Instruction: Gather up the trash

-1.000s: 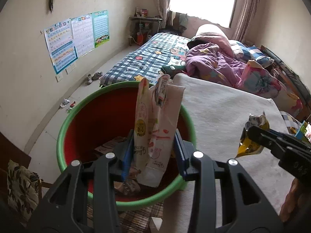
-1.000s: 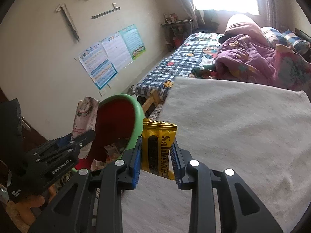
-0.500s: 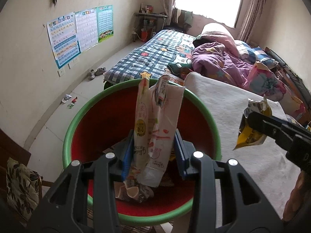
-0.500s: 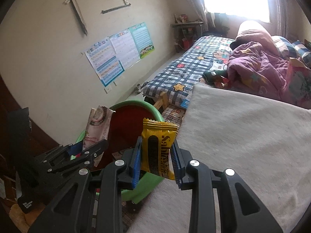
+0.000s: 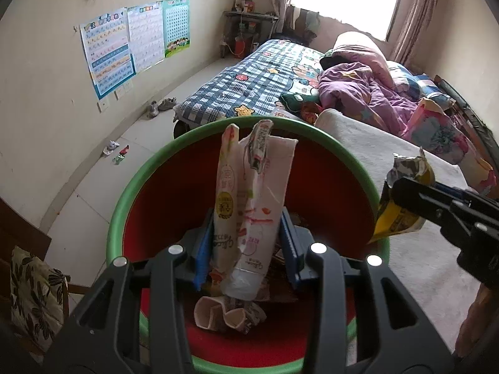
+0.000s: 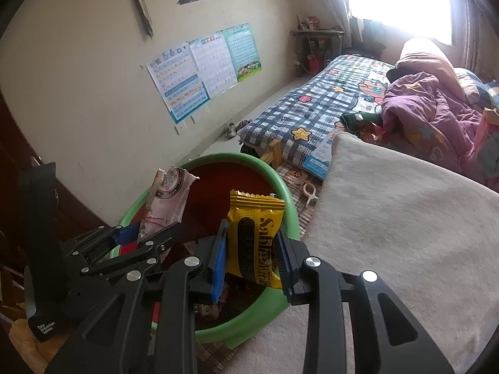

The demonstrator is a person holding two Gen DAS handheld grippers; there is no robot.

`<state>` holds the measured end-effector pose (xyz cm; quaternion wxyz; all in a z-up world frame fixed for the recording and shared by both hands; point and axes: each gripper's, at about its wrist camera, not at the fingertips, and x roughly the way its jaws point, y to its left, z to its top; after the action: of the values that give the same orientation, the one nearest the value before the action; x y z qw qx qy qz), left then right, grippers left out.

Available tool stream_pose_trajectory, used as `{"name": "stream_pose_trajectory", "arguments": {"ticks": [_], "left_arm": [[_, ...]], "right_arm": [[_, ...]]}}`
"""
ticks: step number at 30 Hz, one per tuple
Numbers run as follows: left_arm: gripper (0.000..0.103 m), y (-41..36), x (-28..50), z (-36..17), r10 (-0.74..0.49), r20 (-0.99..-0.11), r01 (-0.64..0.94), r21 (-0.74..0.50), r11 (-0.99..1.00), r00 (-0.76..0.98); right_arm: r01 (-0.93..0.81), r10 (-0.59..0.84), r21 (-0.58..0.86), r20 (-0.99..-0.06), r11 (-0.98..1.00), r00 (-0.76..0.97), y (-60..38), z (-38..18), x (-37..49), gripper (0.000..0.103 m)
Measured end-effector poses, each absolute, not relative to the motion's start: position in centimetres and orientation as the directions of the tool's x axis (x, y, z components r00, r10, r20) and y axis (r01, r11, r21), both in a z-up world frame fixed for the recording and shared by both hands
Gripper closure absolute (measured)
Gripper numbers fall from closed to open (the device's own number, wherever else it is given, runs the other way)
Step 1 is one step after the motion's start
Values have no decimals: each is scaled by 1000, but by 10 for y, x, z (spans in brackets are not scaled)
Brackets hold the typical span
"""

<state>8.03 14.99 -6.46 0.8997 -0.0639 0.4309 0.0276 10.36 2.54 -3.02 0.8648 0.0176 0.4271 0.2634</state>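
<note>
A red bin with a green rim (image 5: 124, 205) (image 6: 288, 205) stands on the floor beside the bed, with crumpled wrappers (image 5: 230, 313) at its bottom. My left gripper (image 5: 246, 240) hangs over the bin's opening, shut on two pale pink-and-white wrappers (image 5: 252, 205) that stand upright between its blue pads. In the right wrist view those wrappers (image 6: 168, 199) and the left gripper (image 6: 137, 240) show at the left. My right gripper (image 6: 251, 252) is shut on a yellow snack wrapper (image 6: 254, 237) over the bin's near rim. From the left wrist view that yellow wrapper (image 5: 396, 218) hangs at the bin's right edge.
A beige blanket (image 6: 405, 233) covers the bed edge right of the bin. Beyond lie a checked quilt (image 5: 249, 84) and purple bedding (image 5: 358, 93). Small scraps (image 5: 117, 152) and shoes (image 5: 162, 106) lie on the floor by the poster wall. A cushioned chair (image 5: 31, 296) stands at the left.
Both grippers have moved over the bin with their wrappers still held. The right gripper came from the blanket side to the bin's rim, and the bin fills more of both views.
</note>
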Motion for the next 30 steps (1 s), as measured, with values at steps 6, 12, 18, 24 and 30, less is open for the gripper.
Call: {"name": "stream_pose_trajectory", "arguments": {"ticks": [6, 12, 18, 24, 30], "left_arm": [[64, 152, 84, -69, -7, -787, -114, -98, 989, 617], [41, 154, 82, -69, 4, -784, -135, -102, 986, 620], [21, 154, 73, -61, 8, -766, -159, -124, 980, 643], [6, 134, 61, -42, 21, -704, -157, -129, 979, 710], [6, 83, 44, -18, 67, -589, -108, -33, 994, 805]], "right_arm": [[-459, 476, 249, -734, 852, 485, 31, -32, 104, 73], [-451, 487, 263, -712, 853, 506, 26, -28, 102, 44], [-427, 491, 277, -672, 861, 554, 6, -16, 90, 32], [-385, 467, 272, -615, 882, 635, -36, -5, 67, 15], [-330, 416, 254, -505, 909, 756, -92, 8, 36, 7]]}}
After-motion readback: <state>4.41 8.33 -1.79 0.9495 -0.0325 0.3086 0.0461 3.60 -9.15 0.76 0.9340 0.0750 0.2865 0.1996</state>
